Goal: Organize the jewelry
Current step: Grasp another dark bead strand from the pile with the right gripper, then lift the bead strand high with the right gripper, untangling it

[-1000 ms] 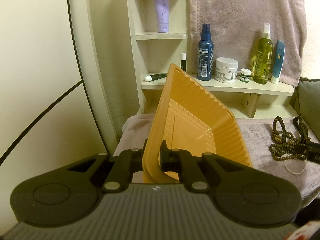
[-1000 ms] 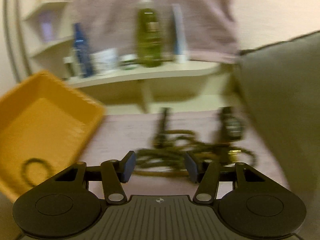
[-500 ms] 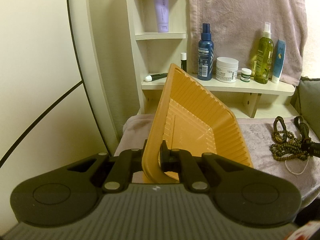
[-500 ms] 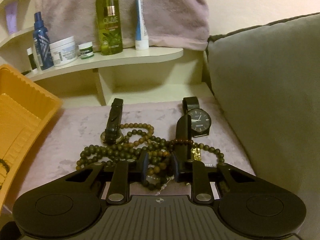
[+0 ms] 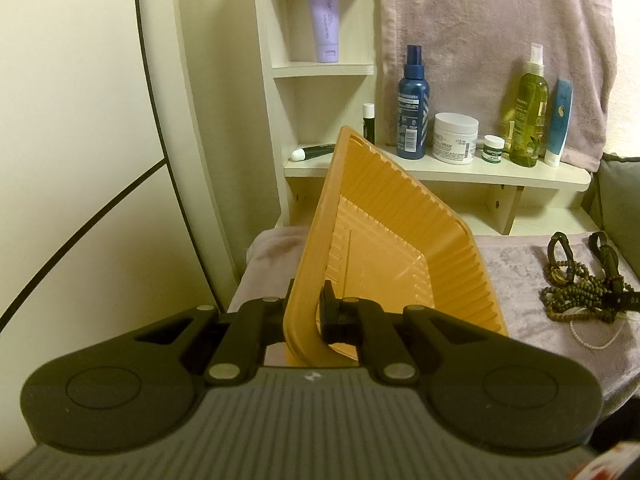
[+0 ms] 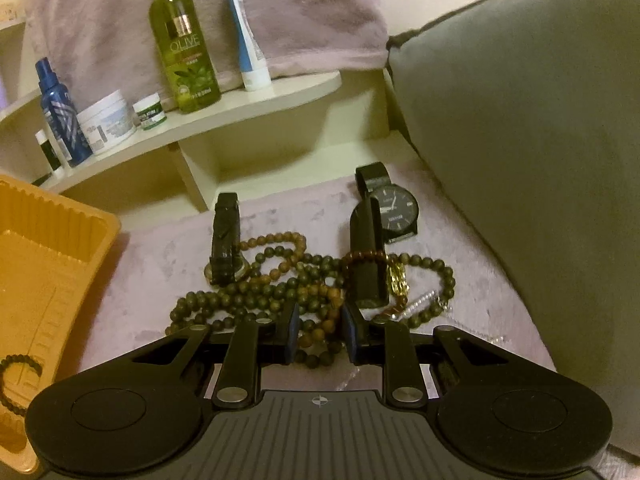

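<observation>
The orange tray [image 5: 400, 248] is thin ribbed plastic, judged light and flexible; the left gripper [image 5: 306, 312] is clamped on its near rim, holding it tilted. Take it by the rim only. To the right of the tray, on the mauve cloth [image 6: 160, 264], lies the tangled bead strand [image 6: 280, 292]: limp, likely to snag the black watch [image 6: 394, 210] beside it. The right gripper [image 6: 320, 336] has just been closing and now pinches a bunch of beads. One small bead bracelet [image 6: 16, 380] already lies inside the tray.
</observation>
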### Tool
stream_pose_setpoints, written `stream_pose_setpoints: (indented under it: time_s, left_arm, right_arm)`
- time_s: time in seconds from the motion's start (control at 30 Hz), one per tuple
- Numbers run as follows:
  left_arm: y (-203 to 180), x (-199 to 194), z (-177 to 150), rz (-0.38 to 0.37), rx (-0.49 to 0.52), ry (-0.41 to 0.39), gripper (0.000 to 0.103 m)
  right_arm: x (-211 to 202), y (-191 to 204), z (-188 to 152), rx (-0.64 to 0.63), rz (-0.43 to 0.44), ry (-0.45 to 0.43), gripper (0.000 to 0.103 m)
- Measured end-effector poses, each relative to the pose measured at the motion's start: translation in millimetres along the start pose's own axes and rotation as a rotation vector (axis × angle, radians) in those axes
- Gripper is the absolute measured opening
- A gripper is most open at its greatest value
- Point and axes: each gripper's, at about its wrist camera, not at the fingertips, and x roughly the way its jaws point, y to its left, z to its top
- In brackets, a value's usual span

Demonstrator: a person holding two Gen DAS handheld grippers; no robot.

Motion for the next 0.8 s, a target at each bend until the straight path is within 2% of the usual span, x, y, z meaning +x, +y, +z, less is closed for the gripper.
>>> stream_pose_setpoints:
  time_s: [0.27,0.3,0.37,0.57,0.8]
  left_arm:
    - [-1,0,1,0.001,0.0,0.001,0.007]
    - [-1,0,0,0.001,0.001,0.002,0.007]
    - [-2,0,0,0.001,0.001,0.002,0.007]
    - [-1,-1,1,-0.001,0.0,0.003,0.007]
    - [0,-2,2,0.0,-0.005,0.004,0.007]
  right_arm:
    - [0,-9,-1,0.079,0.037,-0.012,0.024]
    - [-1,-11,-1,0.083,0.036,-0.049,0.014]
    - [-3,-12,-2,0.09,0.039,-0.058,0.008]
    - [-8,-11,0,0.071,0.057,-0.066,0.007]
    - [-36,13,25,-0.042,0.136,-0.16,0.006]
